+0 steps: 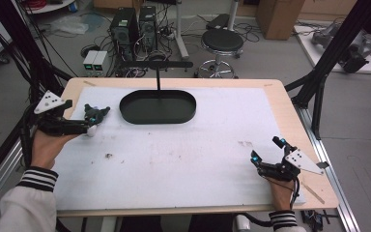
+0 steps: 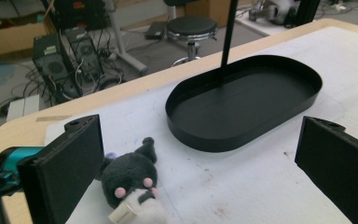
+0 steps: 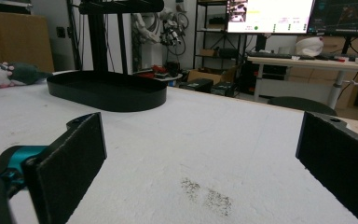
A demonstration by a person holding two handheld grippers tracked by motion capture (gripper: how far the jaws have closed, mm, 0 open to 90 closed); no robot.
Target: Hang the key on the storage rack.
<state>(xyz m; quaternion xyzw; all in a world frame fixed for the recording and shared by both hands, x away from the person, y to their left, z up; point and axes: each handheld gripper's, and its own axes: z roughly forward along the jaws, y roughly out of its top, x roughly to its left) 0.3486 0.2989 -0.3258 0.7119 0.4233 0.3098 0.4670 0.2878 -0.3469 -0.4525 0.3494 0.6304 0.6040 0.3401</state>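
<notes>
At lower left of the left gripper view we see a small dark plush toy (image 2: 129, 179) with pink cheeks lying on the white mat (image 2: 242, 182), between the left gripper's (image 2: 200, 168) wide-open, empty jaws; the right gripper (image 3: 205, 163) also gapes empty.

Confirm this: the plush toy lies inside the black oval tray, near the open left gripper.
Not quite. The plush toy lies on the white mat beside the black oval tray, not inside it, as the left gripper view shows. It is near the open left gripper.
</notes>
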